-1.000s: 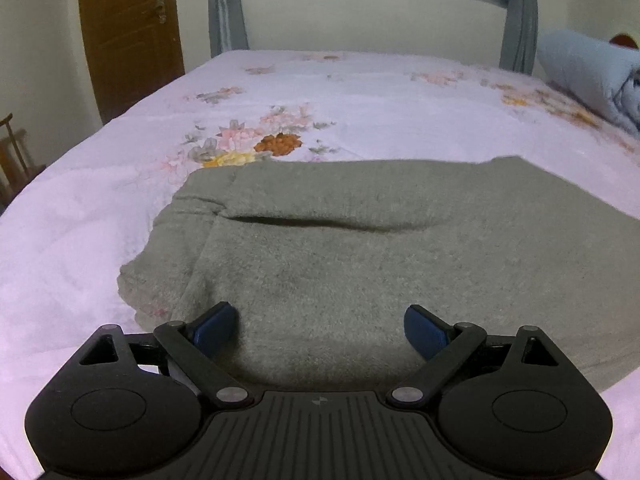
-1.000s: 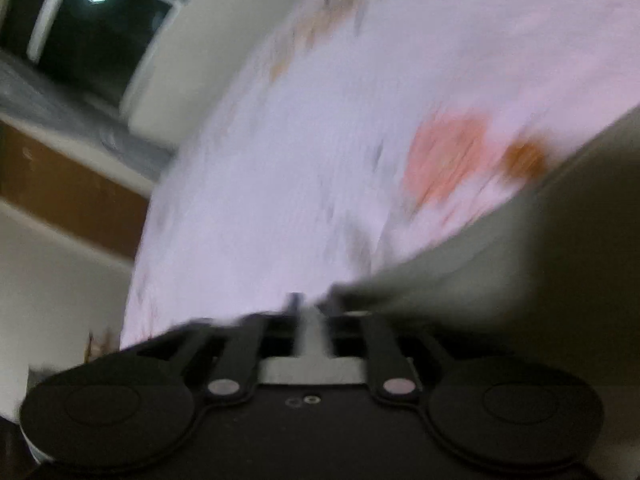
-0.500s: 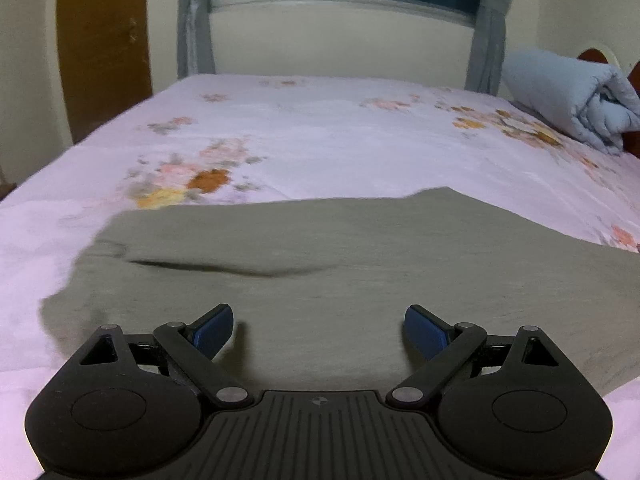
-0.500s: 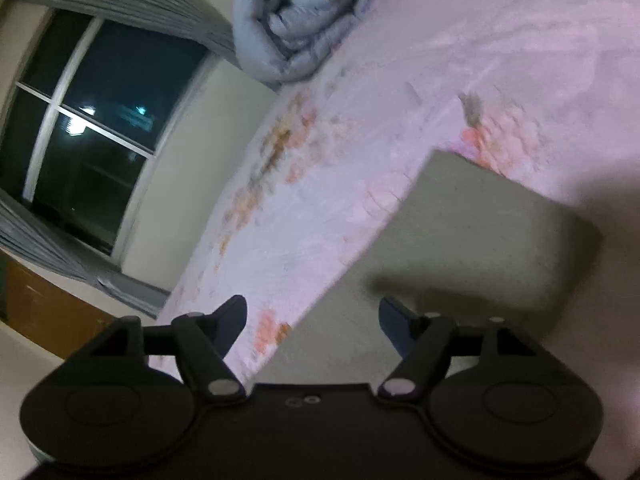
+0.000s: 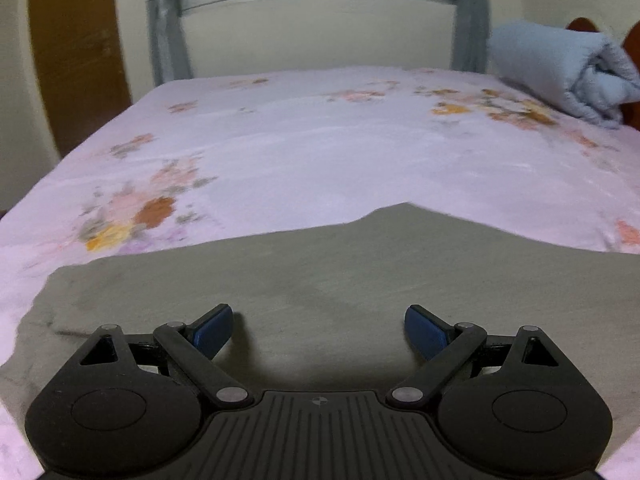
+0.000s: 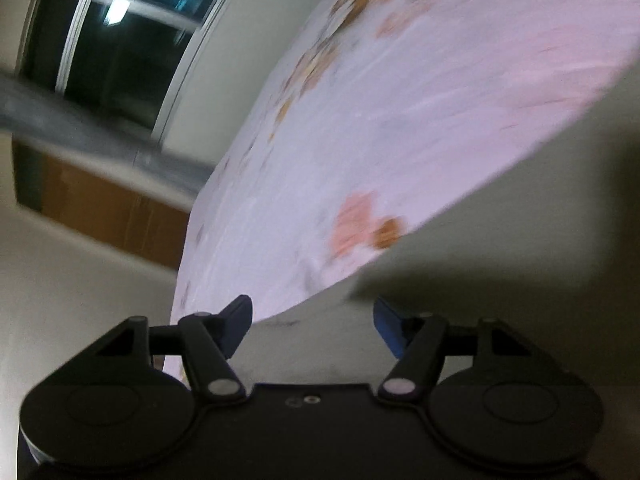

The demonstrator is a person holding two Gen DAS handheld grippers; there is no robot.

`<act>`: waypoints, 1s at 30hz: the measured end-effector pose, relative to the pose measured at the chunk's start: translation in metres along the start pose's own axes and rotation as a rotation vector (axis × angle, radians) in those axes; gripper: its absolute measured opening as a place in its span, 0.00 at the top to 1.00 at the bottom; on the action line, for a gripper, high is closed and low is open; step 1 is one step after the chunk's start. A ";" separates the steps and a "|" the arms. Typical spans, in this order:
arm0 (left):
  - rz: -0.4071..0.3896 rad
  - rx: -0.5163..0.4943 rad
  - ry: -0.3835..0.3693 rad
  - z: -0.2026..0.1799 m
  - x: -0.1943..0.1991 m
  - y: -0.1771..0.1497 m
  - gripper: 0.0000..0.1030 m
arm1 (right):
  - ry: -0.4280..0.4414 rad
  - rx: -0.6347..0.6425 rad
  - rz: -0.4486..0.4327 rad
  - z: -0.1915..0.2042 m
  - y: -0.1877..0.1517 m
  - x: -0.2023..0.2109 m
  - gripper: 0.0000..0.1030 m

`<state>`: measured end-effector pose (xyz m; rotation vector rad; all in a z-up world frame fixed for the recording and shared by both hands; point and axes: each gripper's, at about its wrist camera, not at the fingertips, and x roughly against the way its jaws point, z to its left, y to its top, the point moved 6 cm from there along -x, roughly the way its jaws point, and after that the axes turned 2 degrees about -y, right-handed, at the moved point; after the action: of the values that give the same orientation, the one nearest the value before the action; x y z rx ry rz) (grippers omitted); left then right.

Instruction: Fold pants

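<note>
Fingers: both pairs stand spread apart with nothing between them. The left gripper [image 5: 319, 330] hangs low over the pants [image 5: 360, 280], its blue pads [image 5: 212, 328] just above the cloth. The right gripper [image 6: 312, 326] is rolled hard to one side, its blue pads [image 6: 236, 326] likewise clear of any fabric.

Bed [image 5: 320, 152]: broad, covered by a pale pink sheet with scattered orange and peach floral print; surface soft, lightly creased.

Pants: grey-olive, matte, fleecy in texture. They lie flat on the near part of the bed, directly ahead of and beneath the left fingers, long axis running across that view from left to right. The far edge rises to a blunt corner near centre. In the right wrist view the pants [image 6: 520, 240] fill the lower right as a blurred grey slab, edge close to the fingers.

Judgement: both grippers sit about equally near; which edge is next to be taken cannot be determined.

Rolled quilt [image 5: 560, 72]: pale blue, bulky, at the far right corner, well apart.
</note>
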<state>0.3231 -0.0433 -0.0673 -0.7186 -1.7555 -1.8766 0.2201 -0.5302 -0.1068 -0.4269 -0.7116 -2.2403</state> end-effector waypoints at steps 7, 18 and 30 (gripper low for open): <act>0.066 0.087 -0.012 0.038 0.002 -0.023 0.10 | -0.101 0.123 0.105 0.017 -0.011 -0.043 0.70; 0.035 0.132 -0.121 0.002 0.034 -0.042 0.10 | -0.138 -0.102 -0.411 -0.041 -0.018 0.166 0.46; 0.093 0.012 -0.203 -0.154 0.044 -0.061 0.10 | -0.228 -0.310 -0.519 -0.109 -0.064 0.210 0.56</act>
<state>0.2411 -0.1919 -0.0917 -0.9985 -1.8192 -1.7825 0.0224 -0.6741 -0.1126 -0.7244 -0.6420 -2.8418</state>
